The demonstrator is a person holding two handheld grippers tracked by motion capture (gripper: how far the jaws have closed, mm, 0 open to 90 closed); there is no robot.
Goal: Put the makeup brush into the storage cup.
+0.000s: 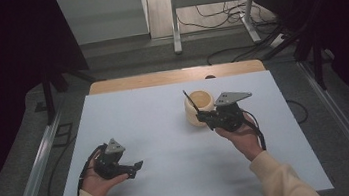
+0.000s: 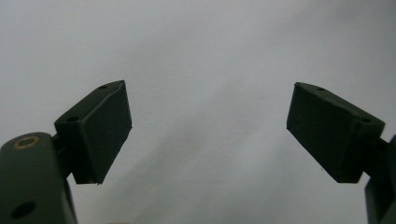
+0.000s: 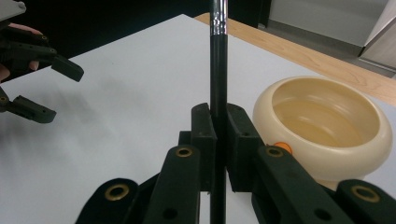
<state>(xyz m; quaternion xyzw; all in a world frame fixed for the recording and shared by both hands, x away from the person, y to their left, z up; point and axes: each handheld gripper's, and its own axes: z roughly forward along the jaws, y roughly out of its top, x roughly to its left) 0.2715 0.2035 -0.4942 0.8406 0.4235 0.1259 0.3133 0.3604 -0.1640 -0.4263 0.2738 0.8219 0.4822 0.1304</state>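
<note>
A lab or test room set up for recording.

A white worktop (image 1: 166,129) lies over a wooden board (image 1: 175,76) on a grey carpeted floor (image 1: 342,82). Dark curtains (image 1: 1,59) hang at both sides; loose cables (image 1: 217,14) trail round a metal stand (image 1: 211,3) beyond, and metal rails (image 1: 33,175) run alongside.

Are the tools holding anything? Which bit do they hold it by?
The right tool is shut on a thin black stick, gripping its lower shaft; it stands beside the cream bowl. The left tool is open and holds nothing.
</note>
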